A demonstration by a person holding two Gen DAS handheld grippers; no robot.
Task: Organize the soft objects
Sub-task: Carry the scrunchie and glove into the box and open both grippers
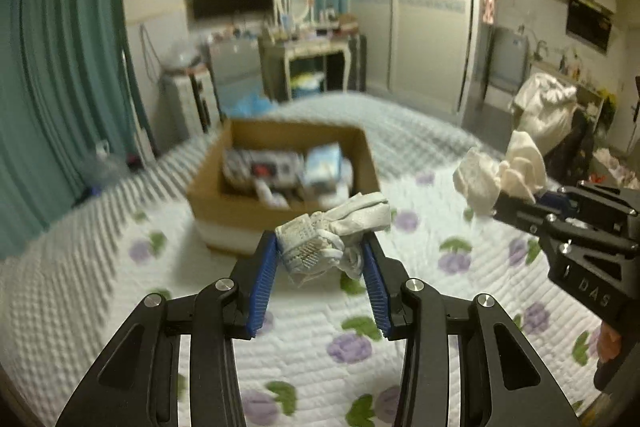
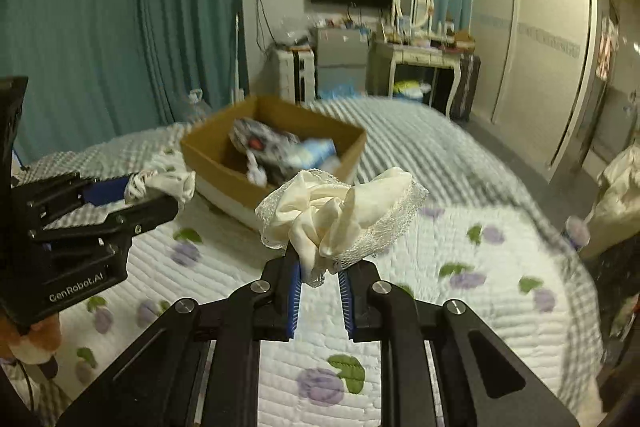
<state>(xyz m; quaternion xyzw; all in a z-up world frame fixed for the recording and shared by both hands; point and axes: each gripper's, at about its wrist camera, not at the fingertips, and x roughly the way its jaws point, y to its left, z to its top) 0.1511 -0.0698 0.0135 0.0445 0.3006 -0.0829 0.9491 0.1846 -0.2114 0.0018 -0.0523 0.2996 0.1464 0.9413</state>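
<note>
Blur is smearing the contents of the single cardboard box (image 1: 280,167), so only a patterned grey bundle and a pale blue packet are reading clearly inside it; how many items are lying there cannot be told. Two hand-held grippers are showing, each one gripping one soft piece. The left hand-held gripper (image 1: 320,247) is pinching a white knitted sock (image 1: 332,231) between its blue pads (image 1: 264,283), with the sock's free end flopping out beyond the right pad toward the box, which is sitting just ahead on the bed (image 1: 80,267). The right hand-held gripper (image 2: 320,267) is clamping a cream cloth with lace trim (image 2: 340,215), which is bunching up above the fingertips and hiding part of the box's near wall. In the left wrist view the right hand-held gripper is cut off at the frame's right edge, its cloth hanging up above the floral quilt. Both pieces are being held in the air above the quilt, short of the box.
</note>
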